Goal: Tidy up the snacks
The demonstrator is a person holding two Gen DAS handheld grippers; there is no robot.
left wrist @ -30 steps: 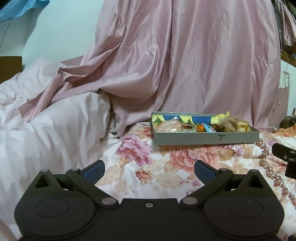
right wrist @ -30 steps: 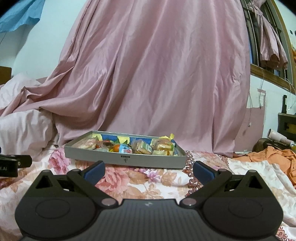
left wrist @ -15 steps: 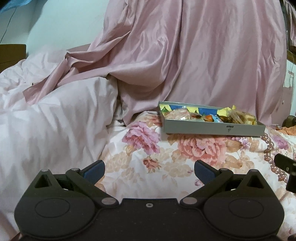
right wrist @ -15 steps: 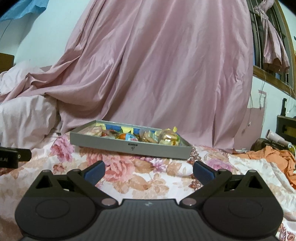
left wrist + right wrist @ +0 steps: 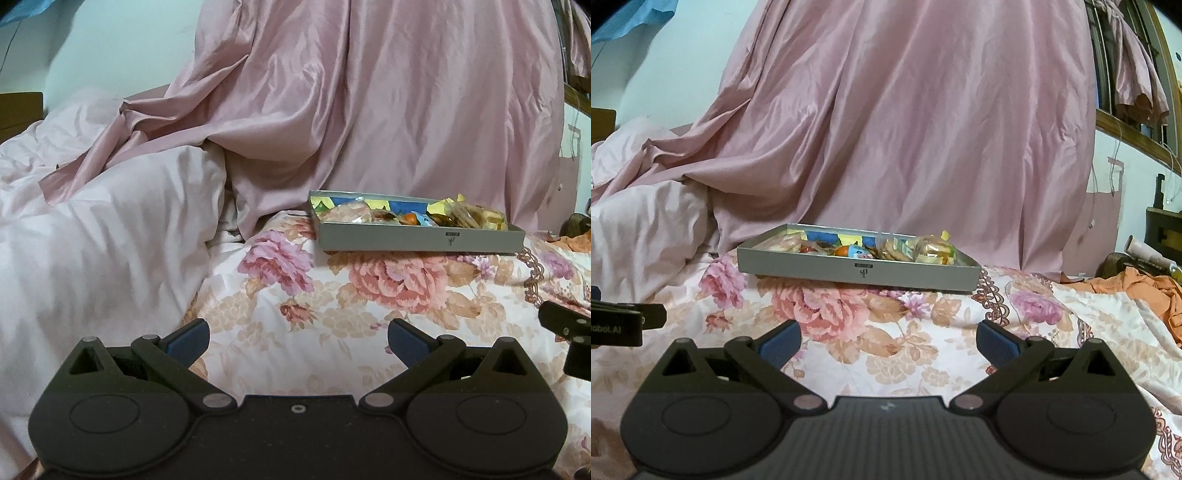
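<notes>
Both grippers are empty, fingers spread wide, nothing between the pads. Left gripper [image 5: 297, 341] and right gripper [image 5: 888, 341] hover low over the floral bedspread [image 5: 894, 332], side by side; each shows at the edge of the other's view. Tray [image 5: 857, 271], grey, shallow, rectangular, sits on the bed ahead, well apart from both sets of fingers, not touched. Snacks [image 5: 886, 249] are piled inside it: wrapped biscuits toward the right end, an orange round item and a blue wrapper near the middle, a pale packet at the left; exact types too small to tell. Long axis of the tray runs left-right across both views, long front wall facing the grippers. From the right wrist view the tray lies almost straight ahead, centred between the fingers. From the left wrist view the tray [image 5: 421, 240] lies ahead and off to the right, snacks [image 5: 410, 216] likewise. So the right gripper looks better lined up; the left would need to swing right. Pink curtain [image 5: 905, 129] hangs behind the tray, white duvet [image 5: 103, 229] at left. Likely step: approach the tray, reach over the front wall.
</notes>
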